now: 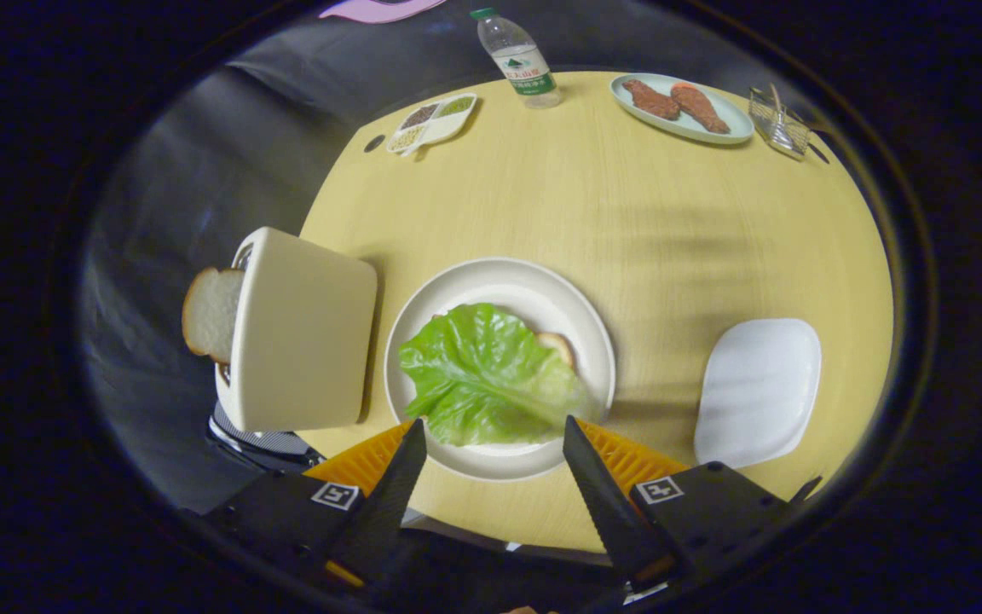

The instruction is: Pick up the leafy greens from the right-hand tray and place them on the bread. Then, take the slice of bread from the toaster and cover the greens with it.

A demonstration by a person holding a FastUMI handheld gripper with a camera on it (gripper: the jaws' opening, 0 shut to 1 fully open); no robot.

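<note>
Gripper view looks down on the table (670, 247), and the gripper (495, 435) hangs with its fingers spread wide and holding nothing, their tips over the near rim of the plate (491, 273). The lettuce leaf (482, 375) lies flat on that plate, draped over the bread (557, 345) so that only a browned corner peeks out on the far right side — the greens step looks done. The leaf's long axis runs across the fingers, ruffled edge toward the toaster (303, 333). The tray (759, 388) on the right sits bare. What's left, I'd judge, is the second slice (211, 311) — it stands upright in the toaster's slot, half out, its broad face easy to pinch.
</note>
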